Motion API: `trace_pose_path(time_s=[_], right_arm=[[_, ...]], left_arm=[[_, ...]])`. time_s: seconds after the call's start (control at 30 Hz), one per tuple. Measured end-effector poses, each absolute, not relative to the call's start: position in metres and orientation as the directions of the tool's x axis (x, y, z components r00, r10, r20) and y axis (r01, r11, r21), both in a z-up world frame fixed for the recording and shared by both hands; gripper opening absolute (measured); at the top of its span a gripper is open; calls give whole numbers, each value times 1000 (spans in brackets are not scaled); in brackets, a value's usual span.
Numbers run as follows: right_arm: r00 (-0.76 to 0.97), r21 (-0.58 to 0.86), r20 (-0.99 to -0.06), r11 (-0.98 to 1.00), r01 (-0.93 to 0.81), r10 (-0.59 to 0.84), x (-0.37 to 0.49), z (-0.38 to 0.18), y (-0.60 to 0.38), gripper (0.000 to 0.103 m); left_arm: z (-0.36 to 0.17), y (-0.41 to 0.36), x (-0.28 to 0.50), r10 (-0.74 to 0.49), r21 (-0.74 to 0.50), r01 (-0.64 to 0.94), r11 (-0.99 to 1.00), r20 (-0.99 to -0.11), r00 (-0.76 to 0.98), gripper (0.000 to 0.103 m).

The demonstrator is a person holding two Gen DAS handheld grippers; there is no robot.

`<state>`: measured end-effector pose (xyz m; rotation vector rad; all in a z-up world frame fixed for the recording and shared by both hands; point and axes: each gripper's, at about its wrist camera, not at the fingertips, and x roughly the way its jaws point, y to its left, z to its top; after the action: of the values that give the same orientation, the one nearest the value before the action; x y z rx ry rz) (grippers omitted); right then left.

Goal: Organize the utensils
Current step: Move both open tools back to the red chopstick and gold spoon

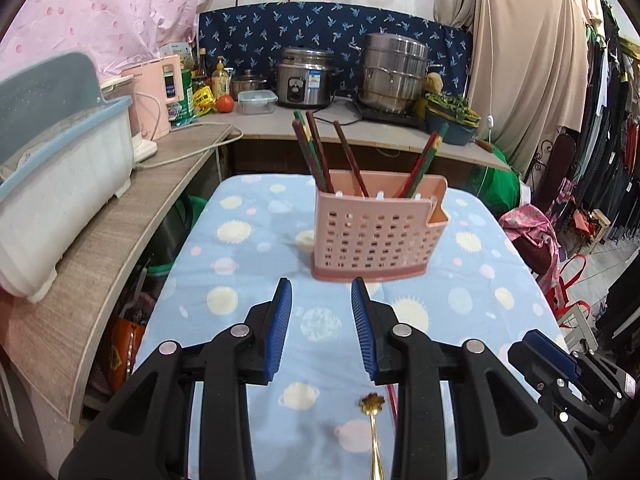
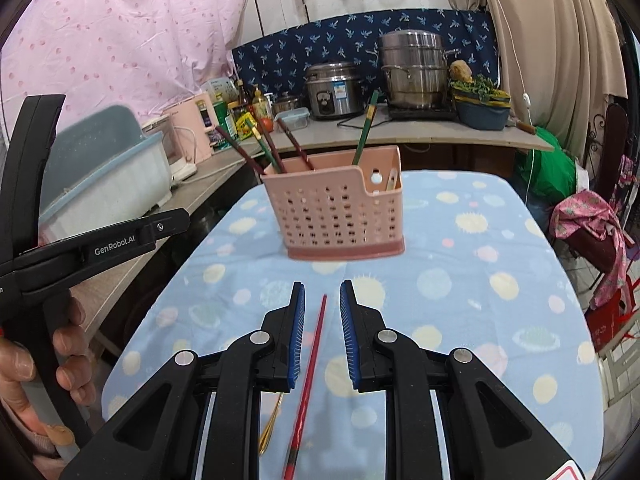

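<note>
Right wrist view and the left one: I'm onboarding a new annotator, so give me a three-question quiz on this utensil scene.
1. True or false: the red chopstick lies on the tablecloth between the open fingers of the right gripper.
2. Which utensil lies beside that chopstick? A) gold spoon B) steel fork C) knife
3. Fill in: the chopsticks already sorted stand in the pink ____.

Key: 1 true; 2 A; 3 basket. Note that the left gripper is open and empty too.

Pink holder, red and green chopsticks, gold spoon, pale-blue planet-print cloth.
</note>
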<state>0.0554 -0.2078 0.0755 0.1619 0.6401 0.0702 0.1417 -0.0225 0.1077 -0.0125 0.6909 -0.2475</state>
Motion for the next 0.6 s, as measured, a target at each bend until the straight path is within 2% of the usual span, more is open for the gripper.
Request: trace_pose_path(time_s=[0.6], right_arm=[[655,185,-740,982,-21,154,9,-16,-184,19]], left_arm=[[29,-10,95,-186,-74,196,978,-736,651,30]])
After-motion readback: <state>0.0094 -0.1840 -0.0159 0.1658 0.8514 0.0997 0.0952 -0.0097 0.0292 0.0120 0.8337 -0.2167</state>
